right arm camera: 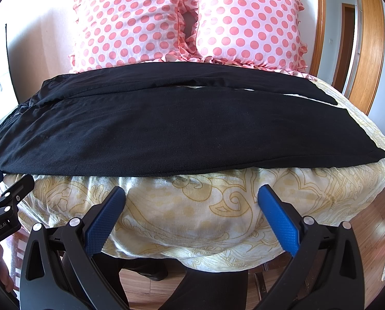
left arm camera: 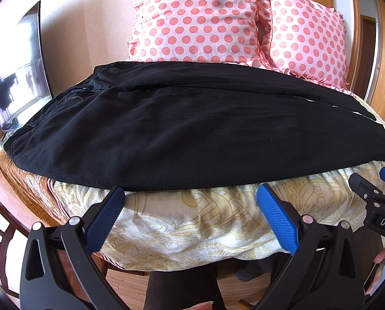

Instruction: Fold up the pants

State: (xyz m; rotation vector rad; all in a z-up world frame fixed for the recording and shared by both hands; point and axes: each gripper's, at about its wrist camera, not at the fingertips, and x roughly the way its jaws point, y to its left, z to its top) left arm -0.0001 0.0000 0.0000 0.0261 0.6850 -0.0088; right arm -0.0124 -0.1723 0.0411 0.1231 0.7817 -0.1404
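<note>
Black pants [left arm camera: 182,129] are lying flat across the bed [left arm camera: 192,222], waistband toward 9 o'clock, leg ends toward 3 o'clock, just in front of two polka-dot pillows [right arm camera: 187,20] at 12 o'clock. Left gripper [left arm camera: 191,190] is hovering at 6 o'clock, fingers spread wide and grasping nothing; the near fold edge is sitting just beyond the fingertips [left arm camera: 117,193], contact unclear. Right gripper [right arm camera: 192,190] is likewise splayed and empty, the pants' edge lying clear of its fingertips [right arm camera: 266,192] toward 12 o'clock.
</note>
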